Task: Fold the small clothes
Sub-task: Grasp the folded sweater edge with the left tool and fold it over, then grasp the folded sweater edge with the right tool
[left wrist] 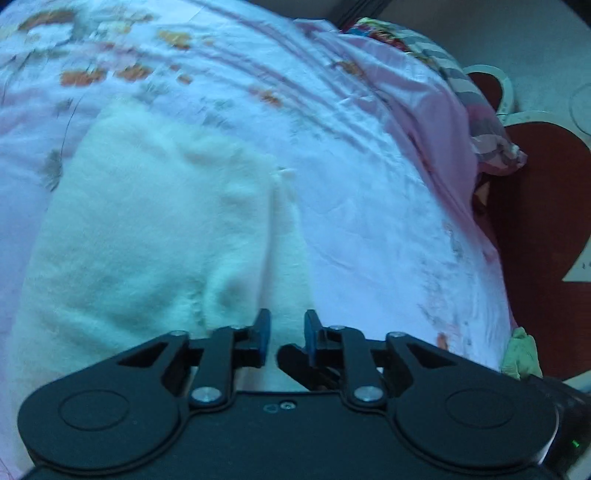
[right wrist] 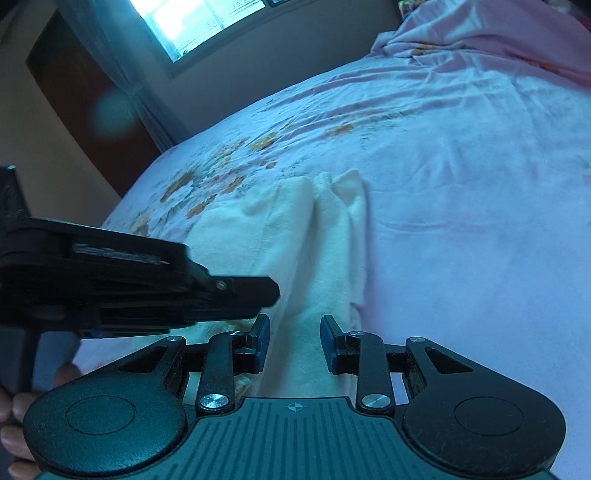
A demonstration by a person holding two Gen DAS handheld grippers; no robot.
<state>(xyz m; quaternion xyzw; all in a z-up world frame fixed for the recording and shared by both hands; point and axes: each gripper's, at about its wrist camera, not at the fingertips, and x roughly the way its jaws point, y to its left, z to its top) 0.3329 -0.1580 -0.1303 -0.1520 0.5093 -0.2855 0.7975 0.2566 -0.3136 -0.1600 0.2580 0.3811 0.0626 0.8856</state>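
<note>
A white fluffy cloth (left wrist: 147, 221) lies on a pink floral bedsheet (left wrist: 369, 184). A crease in the cloth runs straight into my left gripper (left wrist: 287, 332). Its blue pads stand a narrow way apart with the cloth's near edge filling the gap, so it is shut on the cloth. In the right wrist view the same cloth (right wrist: 288, 229) forms a ridge leading into my right gripper (right wrist: 295, 339), which is shut on a thick fold. The left gripper (right wrist: 273, 291) reaches in from the left, just above and beside the right one.
The bed's right edge drops to a red heart-shaped rug (left wrist: 535, 203). A striped pillow (left wrist: 480, 122) lies at the far right corner, with a small green cloth (left wrist: 521, 354) near the edge. A window (right wrist: 192, 22) and dark door (right wrist: 81, 92) stand beyond. A person's fingers (right wrist: 14, 406) show lower left.
</note>
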